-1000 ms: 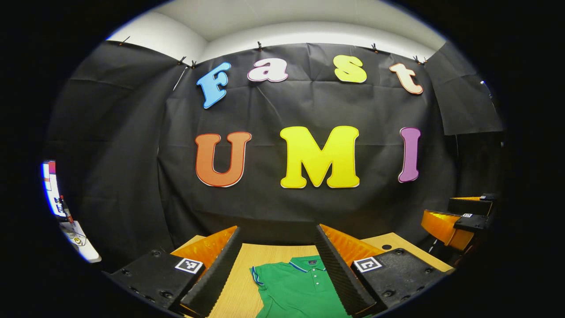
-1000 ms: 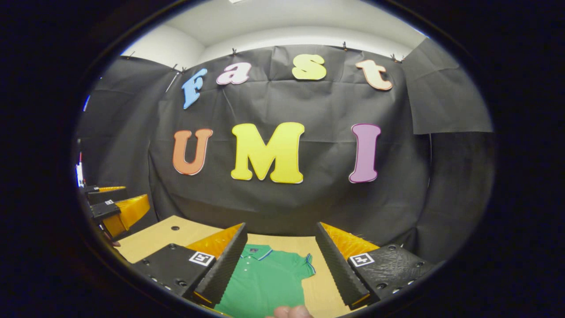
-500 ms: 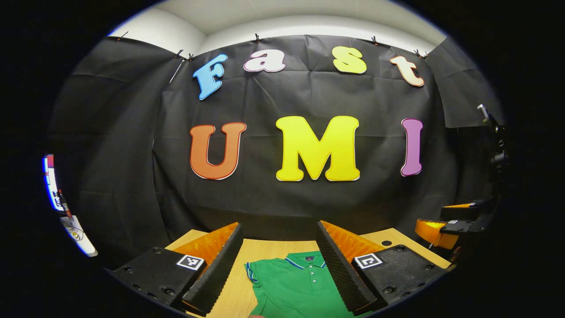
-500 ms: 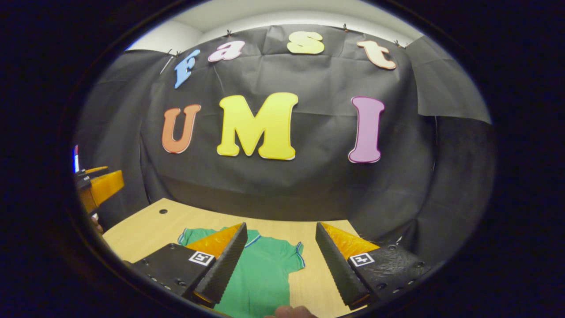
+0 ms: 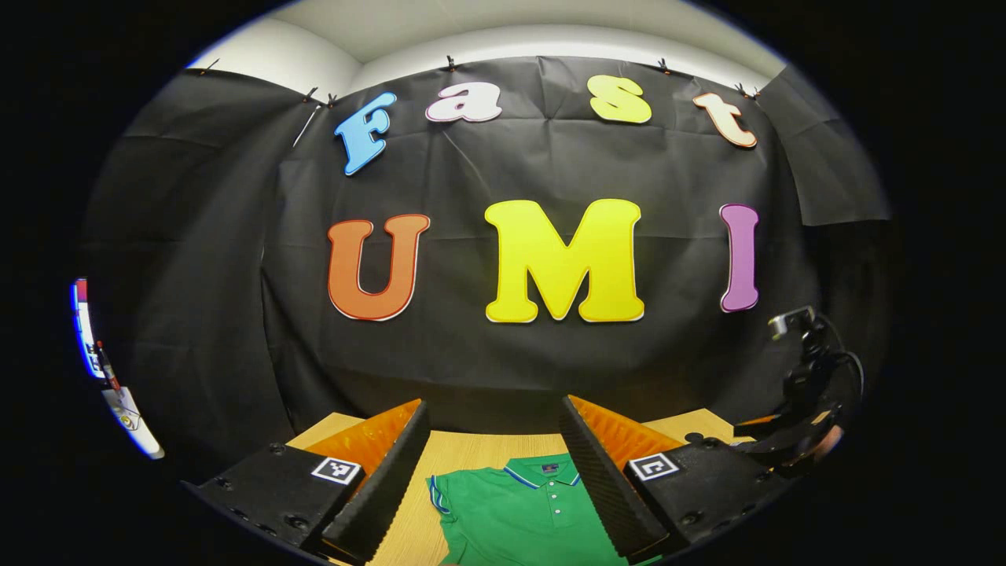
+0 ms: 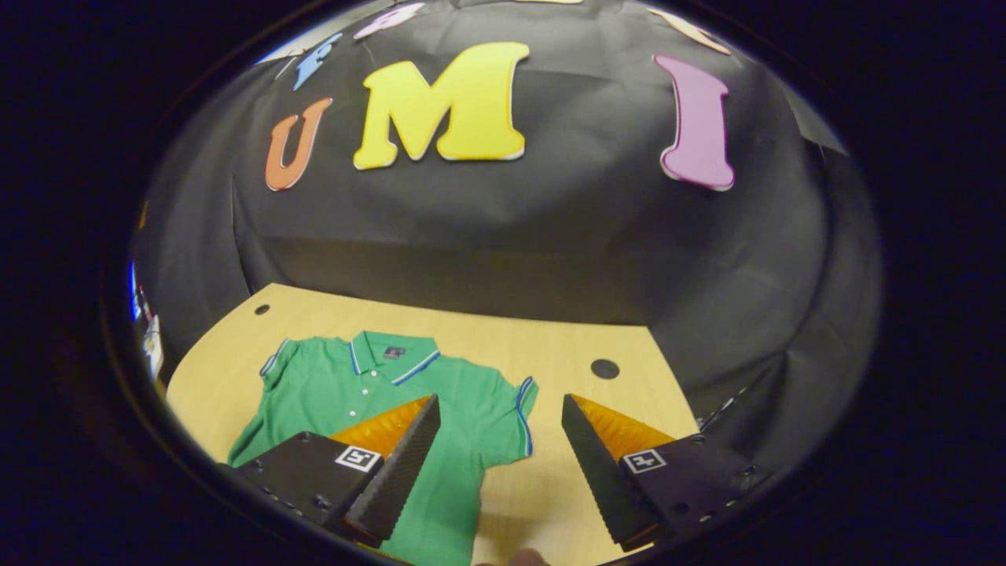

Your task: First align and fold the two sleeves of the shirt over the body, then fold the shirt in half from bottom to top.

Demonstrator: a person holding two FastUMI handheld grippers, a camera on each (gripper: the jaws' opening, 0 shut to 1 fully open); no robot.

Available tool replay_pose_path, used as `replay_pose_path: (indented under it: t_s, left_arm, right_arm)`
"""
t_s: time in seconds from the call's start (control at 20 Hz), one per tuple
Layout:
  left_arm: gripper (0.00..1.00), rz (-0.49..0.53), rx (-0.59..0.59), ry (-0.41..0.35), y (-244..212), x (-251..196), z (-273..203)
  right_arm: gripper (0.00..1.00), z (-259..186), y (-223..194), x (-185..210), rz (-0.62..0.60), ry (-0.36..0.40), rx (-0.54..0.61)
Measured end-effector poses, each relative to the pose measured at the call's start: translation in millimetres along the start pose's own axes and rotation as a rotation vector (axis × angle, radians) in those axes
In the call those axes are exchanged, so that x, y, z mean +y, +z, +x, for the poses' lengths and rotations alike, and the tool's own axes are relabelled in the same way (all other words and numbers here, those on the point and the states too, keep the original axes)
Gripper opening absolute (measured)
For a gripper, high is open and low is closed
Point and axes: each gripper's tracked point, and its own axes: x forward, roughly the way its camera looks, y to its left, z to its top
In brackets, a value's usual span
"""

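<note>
Shirt (image 6: 369,393), a green polo with striped collar and cuffs, lies flat and unfolded on the wooden table (image 6: 581,346) in the lower left of the right gripper view, its collar toward the booth's wall and both sleeves spread out. Low in that frame the right gripper (image 6: 501,440) hangs above it with jaws spread wide, grasping nothing. At the bottom centre of the left gripper view, the left gripper (image 5: 493,464) is likewise released, with the shirt's collar (image 5: 542,474) between its fingers.
</note>
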Motion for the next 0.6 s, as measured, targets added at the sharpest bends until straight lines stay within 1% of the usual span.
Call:
replay_pose_path:
  t_s: [0.15,0.2,0.3,0.45,0.5,0.55,0.6]
  left_arm:
    - [1.00,0.005,0.012,0.010,-4.2,-0.7,6.7]
    - [1.00,0.006,0.018,0.012,-6.4,-0.9,8.8]
    - [1.00,0.006,0.030,0.018,-10.8,-0.2,14.2]
    - [1.00,0.008,0.059,0.032,-20.9,2.9,22.8]
    - [1.00,0.009,0.064,0.037,-23.0,3.4,24.8]
    - [1.00,0.012,0.067,0.042,-24.5,4.8,26.1]
    - [1.00,0.013,0.072,0.046,-26.9,5.4,27.2]
  right_arm:
    - [0.97,43.5,-17.8,-8.9,0.005,-0.002,0.048]
    - [0.95,55.9,-21.9,-10.5,0.010,-0.002,0.060]
    - [0.95,82.4,-34.1,-13.6,0.025,0.001,0.098]
    - [0.95,112.8,-54.7,-21.7,0.009,-0.005,0.168]
    - [0.94,121.2,-62.4,-23.9,0.018,-0.007,0.192]
    - [0.85,126.4,-69.0,-24.0,0.027,-0.003,0.211]
    - [0.82,129.8,-74.2,-25.4,0.036,-0.003,0.229]
